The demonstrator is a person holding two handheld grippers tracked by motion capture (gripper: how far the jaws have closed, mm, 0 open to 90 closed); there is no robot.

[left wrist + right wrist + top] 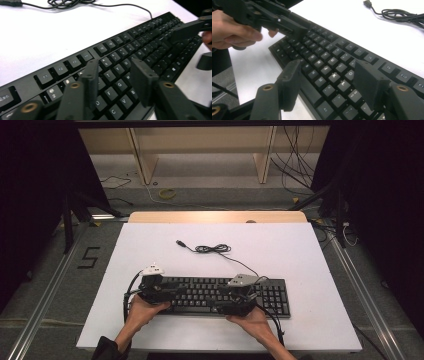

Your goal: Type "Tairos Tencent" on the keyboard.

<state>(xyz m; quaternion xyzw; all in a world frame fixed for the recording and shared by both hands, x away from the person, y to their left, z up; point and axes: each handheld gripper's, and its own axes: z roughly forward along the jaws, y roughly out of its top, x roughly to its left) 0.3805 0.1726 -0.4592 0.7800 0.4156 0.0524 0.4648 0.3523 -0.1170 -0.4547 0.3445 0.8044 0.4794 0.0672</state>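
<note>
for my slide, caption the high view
Two hand-held tongs, left and right, poised over a black keyboard.

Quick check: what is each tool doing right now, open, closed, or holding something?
Left tool: open over the keyboard, holding nothing.
Right tool: open over the keyboard, holding nothing.

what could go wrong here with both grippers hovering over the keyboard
1. The left hand-held gripper has open jaws right above the keyboard letter rows; lowering could press or catch several keys at once.
2. The right hand-held gripper jaws straddle keys near the front edge, so a jaw could slip off and push the keyboard.
3. The keyboard's cable lies coiled loose on the white table; sliding the keyboard could drag it.
</note>
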